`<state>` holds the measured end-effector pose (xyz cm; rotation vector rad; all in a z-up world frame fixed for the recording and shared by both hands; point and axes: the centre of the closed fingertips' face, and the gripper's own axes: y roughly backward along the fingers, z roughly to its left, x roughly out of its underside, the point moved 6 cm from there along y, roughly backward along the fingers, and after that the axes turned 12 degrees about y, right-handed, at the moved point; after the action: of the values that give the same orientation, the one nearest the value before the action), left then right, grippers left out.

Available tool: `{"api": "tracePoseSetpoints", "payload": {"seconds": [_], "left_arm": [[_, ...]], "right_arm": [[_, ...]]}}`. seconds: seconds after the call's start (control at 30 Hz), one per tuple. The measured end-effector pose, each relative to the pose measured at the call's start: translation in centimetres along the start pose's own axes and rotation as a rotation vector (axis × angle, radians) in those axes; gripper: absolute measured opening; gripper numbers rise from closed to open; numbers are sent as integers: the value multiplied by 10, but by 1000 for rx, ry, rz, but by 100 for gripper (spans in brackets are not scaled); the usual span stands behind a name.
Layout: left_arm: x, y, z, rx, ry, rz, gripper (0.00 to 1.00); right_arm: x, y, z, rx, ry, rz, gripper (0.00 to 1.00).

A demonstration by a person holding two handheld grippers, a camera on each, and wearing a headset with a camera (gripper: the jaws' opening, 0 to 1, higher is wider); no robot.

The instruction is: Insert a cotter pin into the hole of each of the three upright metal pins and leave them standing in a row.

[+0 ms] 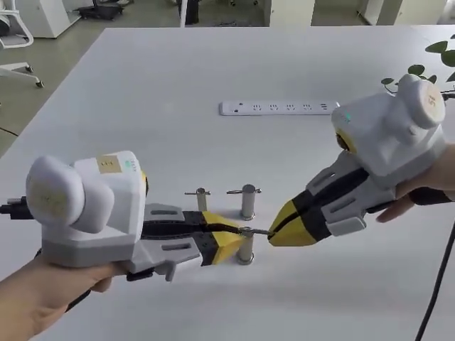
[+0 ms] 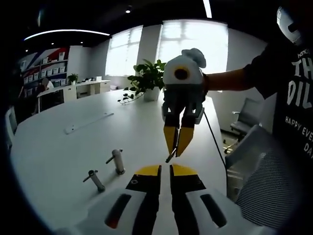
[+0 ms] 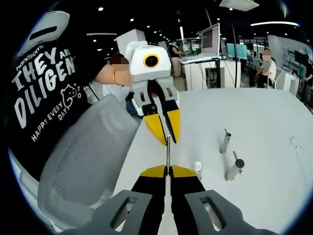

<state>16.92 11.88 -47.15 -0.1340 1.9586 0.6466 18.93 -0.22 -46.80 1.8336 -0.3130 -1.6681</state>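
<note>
Left gripper [image 1: 237,240] is closed, we cannot tell on what; our right gripper [image 1: 272,235] pinches the cotter pin [image 1: 254,231].

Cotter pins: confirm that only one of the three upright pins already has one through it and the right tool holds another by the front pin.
Not one but two: the head view shows the rear-left pin and the middle pin each with one through it. The right tool does hold another cotter pin by the front pin.
</note>
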Motion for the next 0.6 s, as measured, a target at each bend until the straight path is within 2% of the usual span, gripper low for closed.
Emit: {"api": "tracePoseSetpoints", "payload": {"seconds": [0.13, 0.2, 0.23, 0.3, 0.47, 0.6], "left_arm": [[5, -1, 4, -34, -1, 3, 10], [7, -1, 7, -68, -10, 2, 13], [6, -2, 11, -112, -30, -17, 13], [8, -3, 13, -143, -30, -37, 15], [20, -12, 17, -183, -3, -23, 20], [28, -21, 18, -200, -22, -3, 23]], "right_arm": [[9, 3, -5, 27, 6, 42, 0], [14, 3, -7, 45, 1, 68, 0], [15, 3, -7, 47, 9, 74, 0], [20, 3, -10, 62, 6, 93, 0], [33, 3, -15, 83, 21, 158, 0], [43, 2, -17, 85, 26, 195, 0]]}}
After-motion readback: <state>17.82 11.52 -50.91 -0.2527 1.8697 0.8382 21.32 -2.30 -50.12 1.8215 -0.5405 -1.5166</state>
